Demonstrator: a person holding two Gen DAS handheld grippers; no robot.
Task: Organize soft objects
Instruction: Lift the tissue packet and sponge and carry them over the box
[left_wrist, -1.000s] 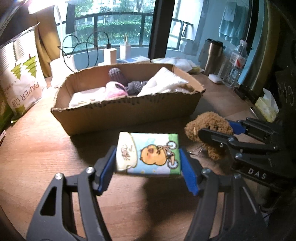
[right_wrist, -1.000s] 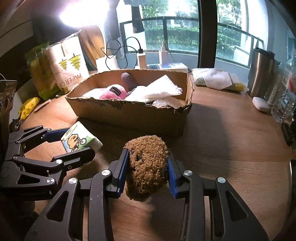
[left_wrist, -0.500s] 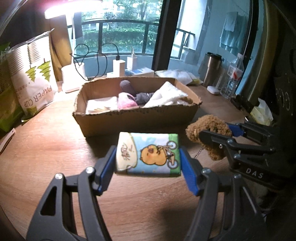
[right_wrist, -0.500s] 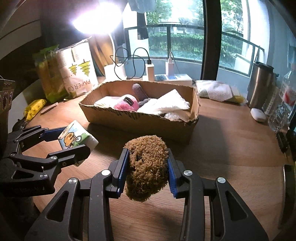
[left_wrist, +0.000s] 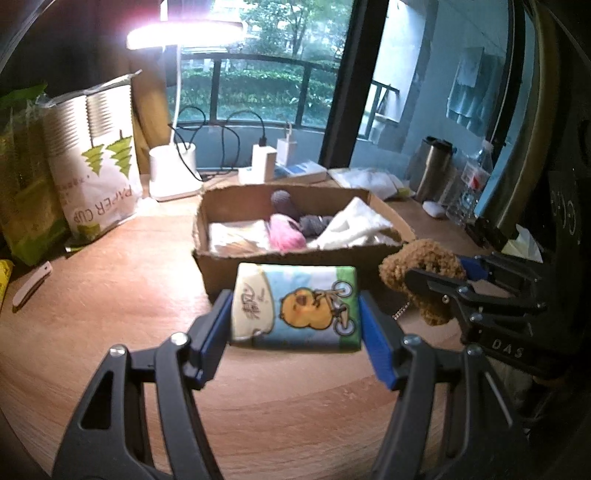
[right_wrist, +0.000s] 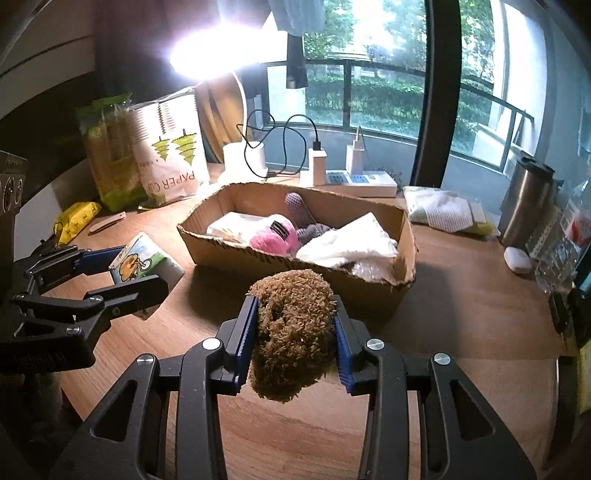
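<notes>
My left gripper (left_wrist: 295, 310) is shut on a tissue pack (left_wrist: 295, 306) printed with a cartoon chick on a bicycle, held above the wooden table. My right gripper (right_wrist: 293, 332) is shut on a brown fuzzy plush toy (right_wrist: 291, 332), also lifted off the table. Each gripper shows in the other's view: the right gripper (left_wrist: 436, 284) with the plush toy (left_wrist: 421, 266), the left gripper (right_wrist: 122, 273) with the tissue pack (right_wrist: 138, 260). Beyond both stands a cardboard box (left_wrist: 295, 266) (right_wrist: 295, 266) that holds a pink soft item (right_wrist: 275, 238), grey knitted pieces (right_wrist: 301, 210) and white cloth (right_wrist: 347, 245).
A paper-cup bag (right_wrist: 168, 162) and green packs (right_wrist: 107, 158) stand at the back left under a bright lamp (right_wrist: 207, 55). A power strip with chargers (right_wrist: 347, 179) lies behind the box. A steel tumbler (right_wrist: 526, 199), a bottle and folded cloth (right_wrist: 443, 214) are at the right.
Both grippers have risen and drawn back from the box with their loads, so the box looks smaller and farther. The grips on the tissue pack and the plush toy are unchanged.
</notes>
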